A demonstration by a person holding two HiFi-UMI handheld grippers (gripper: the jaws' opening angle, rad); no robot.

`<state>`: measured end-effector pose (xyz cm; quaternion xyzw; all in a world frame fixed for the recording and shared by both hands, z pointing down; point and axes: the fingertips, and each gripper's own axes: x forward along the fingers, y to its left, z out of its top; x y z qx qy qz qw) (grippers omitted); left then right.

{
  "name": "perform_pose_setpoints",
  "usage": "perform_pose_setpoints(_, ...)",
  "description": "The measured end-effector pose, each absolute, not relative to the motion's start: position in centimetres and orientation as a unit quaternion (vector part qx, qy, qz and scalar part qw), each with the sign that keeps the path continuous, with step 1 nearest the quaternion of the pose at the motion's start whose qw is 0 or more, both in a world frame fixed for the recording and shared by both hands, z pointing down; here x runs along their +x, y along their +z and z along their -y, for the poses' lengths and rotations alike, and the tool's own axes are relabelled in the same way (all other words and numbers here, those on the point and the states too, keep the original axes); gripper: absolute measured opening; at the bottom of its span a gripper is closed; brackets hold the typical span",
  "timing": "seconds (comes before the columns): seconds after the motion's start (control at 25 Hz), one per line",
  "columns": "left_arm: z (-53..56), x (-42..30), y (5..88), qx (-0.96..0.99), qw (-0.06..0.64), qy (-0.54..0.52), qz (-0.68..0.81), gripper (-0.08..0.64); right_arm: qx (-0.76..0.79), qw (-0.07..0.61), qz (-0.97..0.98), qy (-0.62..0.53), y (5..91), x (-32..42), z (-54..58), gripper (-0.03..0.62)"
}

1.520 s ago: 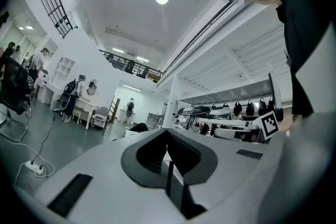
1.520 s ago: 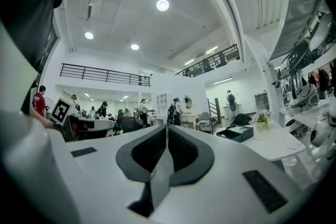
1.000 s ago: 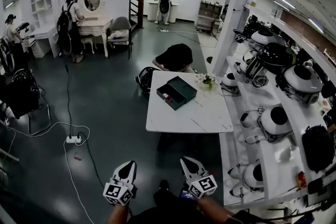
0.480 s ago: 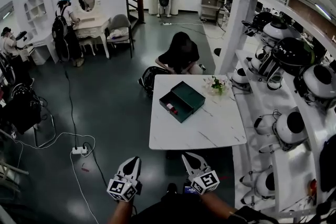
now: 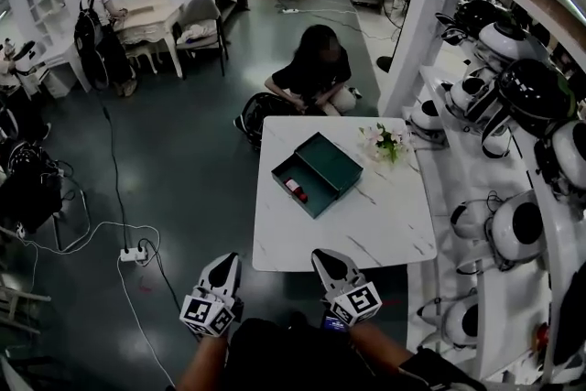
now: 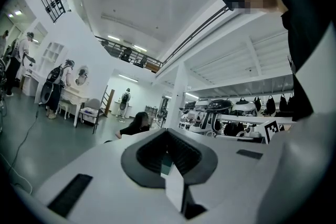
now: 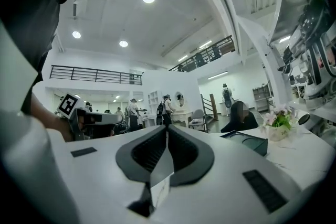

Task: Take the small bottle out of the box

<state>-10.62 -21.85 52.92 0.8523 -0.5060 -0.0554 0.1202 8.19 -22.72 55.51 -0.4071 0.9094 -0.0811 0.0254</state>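
Observation:
In the head view an open dark green box (image 5: 316,171) lies on the white marble table (image 5: 385,233), its lid tipped back to the right. The small bottle (image 5: 296,190), red with a light end, lies inside the box's left half. My left gripper (image 5: 221,268) and right gripper (image 5: 328,263) hover side by side over the floor, short of the table's near edge. Both are shut with nothing between the jaws. The right gripper view shows its closed tips (image 7: 167,132) and the box (image 7: 252,142) far ahead; the left gripper view shows closed tips (image 6: 167,136).
A small vase of flowers (image 5: 386,142) stands on the table's far right corner. A person (image 5: 316,73) crouches just beyond the table. White shelves with helmet-like devices (image 5: 513,224) run along the right. A power strip and cable (image 5: 133,254) lie on the floor at left.
The table and box have drawn nearer and sit lower in the head view. Both grippers stay shut at the bottom of the frame.

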Motion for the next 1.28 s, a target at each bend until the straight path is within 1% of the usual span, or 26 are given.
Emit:
perform_pose_setpoints(0.44, 33.5, -10.7, 56.0, 0.876, 0.119, -0.036, 0.466, 0.017, -0.437, -0.006, -0.896, -0.08, 56.3, 9.3, 32.6, 0.038)
perform_pose_setpoints(0.6, 38.2, -10.3, 57.6, 0.891, 0.128, -0.025, 0.436, 0.017, -0.441, -0.043, -0.891, -0.098, 57.6, 8.6, 36.2, 0.04)
perform_pose_setpoints(0.76, 42.2, -9.6, 58.7, 0.905, 0.139, -0.021, 0.403, 0.017, -0.439, -0.1, -0.885, -0.118, 59.8, 7.6, 39.9, 0.041)
perform_pose_setpoints(0.8, 42.9, -9.3, 59.0, 0.908, 0.146, -0.021, 0.392, 0.016, -0.44, -0.115, -0.882, -0.125, 60.3, 7.6, 40.6, 0.047)
perform_pose_setpoints(0.88, 43.8, -8.8, 59.6, 0.915, 0.157, -0.019, 0.37, 0.017, -0.438, -0.14, -0.875, -0.148, 61.4, 7.4, 41.9, 0.113)
perform_pose_setpoints(0.92, 44.4, -8.8, 59.9, 0.918, 0.161, -0.017, 0.361, 0.017, -0.436, -0.153, -0.872, -0.16, 62.0, 7.1, 42.7, 0.129)
perform_pose_setpoints(1.12, 46.9, -9.5, 61.8, 0.925, 0.186, -0.017, 0.331, 0.017, -0.413, -0.243, -0.854, -0.204, 66.4, 5.8, 46.4, 0.169)
perform_pose_setpoints(1.28, 48.1, -9.6, 63.3, 0.924, 0.203, -0.012, 0.323, 0.015, -0.388, -0.3, -0.841, -0.229, 69.7, 5.7, 48.6, 0.186)
